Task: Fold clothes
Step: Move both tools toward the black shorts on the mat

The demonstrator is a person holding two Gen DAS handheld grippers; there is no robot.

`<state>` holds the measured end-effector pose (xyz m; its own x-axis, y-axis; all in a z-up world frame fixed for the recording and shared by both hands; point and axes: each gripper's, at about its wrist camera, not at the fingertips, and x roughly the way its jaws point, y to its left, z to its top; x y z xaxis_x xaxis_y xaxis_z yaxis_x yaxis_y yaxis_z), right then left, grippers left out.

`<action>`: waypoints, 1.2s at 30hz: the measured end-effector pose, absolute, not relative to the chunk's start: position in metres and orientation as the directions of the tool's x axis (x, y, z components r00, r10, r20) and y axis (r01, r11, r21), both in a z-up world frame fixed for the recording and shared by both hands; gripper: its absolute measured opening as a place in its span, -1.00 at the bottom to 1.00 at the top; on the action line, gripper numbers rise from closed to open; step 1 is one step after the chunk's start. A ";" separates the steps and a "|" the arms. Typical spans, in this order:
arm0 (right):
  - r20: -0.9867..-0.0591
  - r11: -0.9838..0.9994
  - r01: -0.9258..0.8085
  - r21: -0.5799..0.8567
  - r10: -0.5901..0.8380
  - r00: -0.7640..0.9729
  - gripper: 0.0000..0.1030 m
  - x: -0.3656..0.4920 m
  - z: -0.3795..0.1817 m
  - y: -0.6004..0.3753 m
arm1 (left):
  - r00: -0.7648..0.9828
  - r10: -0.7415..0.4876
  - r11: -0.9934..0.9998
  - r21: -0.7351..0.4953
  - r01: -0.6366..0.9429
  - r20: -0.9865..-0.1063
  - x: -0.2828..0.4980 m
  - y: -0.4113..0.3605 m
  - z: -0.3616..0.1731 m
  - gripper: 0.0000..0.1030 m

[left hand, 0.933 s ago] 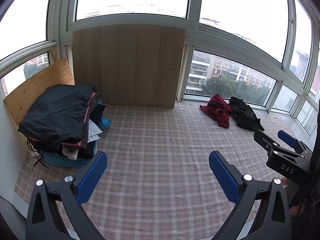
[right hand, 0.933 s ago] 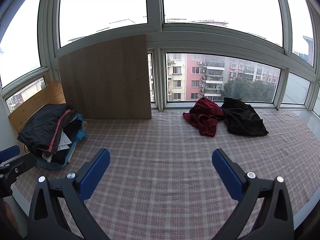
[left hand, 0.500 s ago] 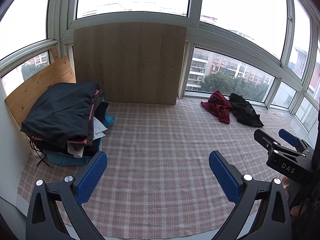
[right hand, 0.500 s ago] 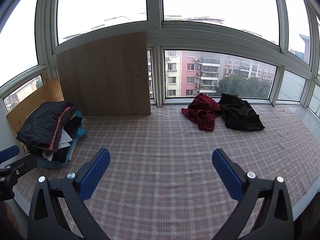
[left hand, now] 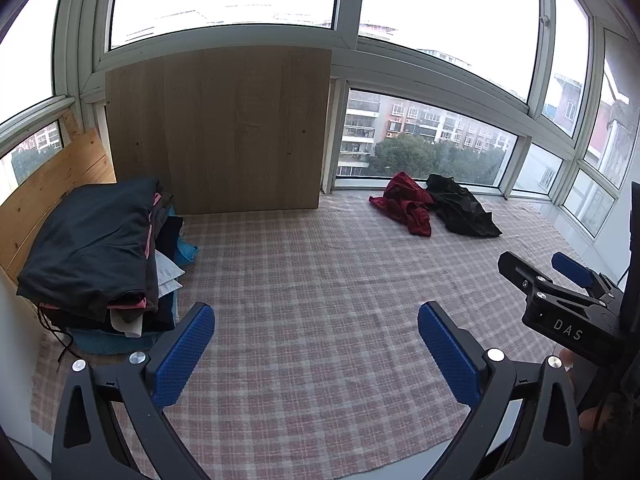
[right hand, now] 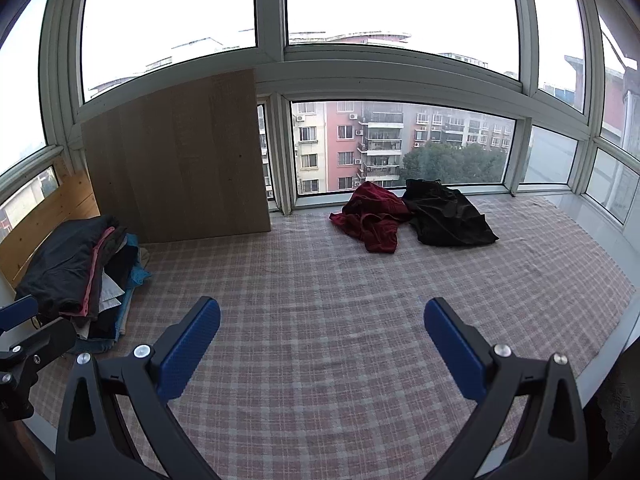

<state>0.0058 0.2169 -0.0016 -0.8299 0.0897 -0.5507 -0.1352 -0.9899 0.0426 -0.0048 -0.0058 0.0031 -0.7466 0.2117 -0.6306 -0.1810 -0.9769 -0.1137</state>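
A crumpled dark red garment [left hand: 406, 208] [right hand: 374, 218] and a crumpled black garment [left hand: 460, 210] [right hand: 444, 216] lie side by side at the far edge of the plaid cloth, by the window. A stack of folded clothes [left hand: 96, 256] [right hand: 76, 276], topped by a black piece, sits at the left. My left gripper [left hand: 316, 352] is open and empty, held above the near part of the cloth. My right gripper [right hand: 322, 344] is open and empty, also over the near part; it shows at the right of the left wrist view [left hand: 556, 280].
A plaid cloth [left hand: 320, 280] [right hand: 340, 288] covers the platform. A wooden board [left hand: 224, 132] [right hand: 176, 172] leans on the back window, and wooden planks [left hand: 48, 196] line the left wall. Windows surround the far and right sides. The platform's front edge [right hand: 624, 332] is near.
Both grippers have drawn back and risen a little, so the garments and the stack look smaller and farther. Both stay open and empty. No clothes have moved.
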 end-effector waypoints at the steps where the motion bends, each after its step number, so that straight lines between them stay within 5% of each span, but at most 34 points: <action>1: -0.555 -0.988 -0.146 0.041 0.099 -0.826 1.00 0.005 -0.002 0.217 | -0.744 0.223 -0.974 -0.116 -0.194 -0.630 -0.006 -0.004 0.004 0.99; 17: -0.562 -0.960 -0.279 0.024 0.218 -0.798 1.00 0.023 0.008 0.255 | -0.707 0.343 -0.929 -0.111 -0.353 -0.618 -0.009 0.049 0.009 0.99; 36: -0.526 -0.961 -0.268 0.075 0.190 -0.829 1.00 -0.024 0.019 0.372 | -0.740 0.308 -0.932 -0.036 -0.359 -0.598 -0.053 0.168 0.032 0.99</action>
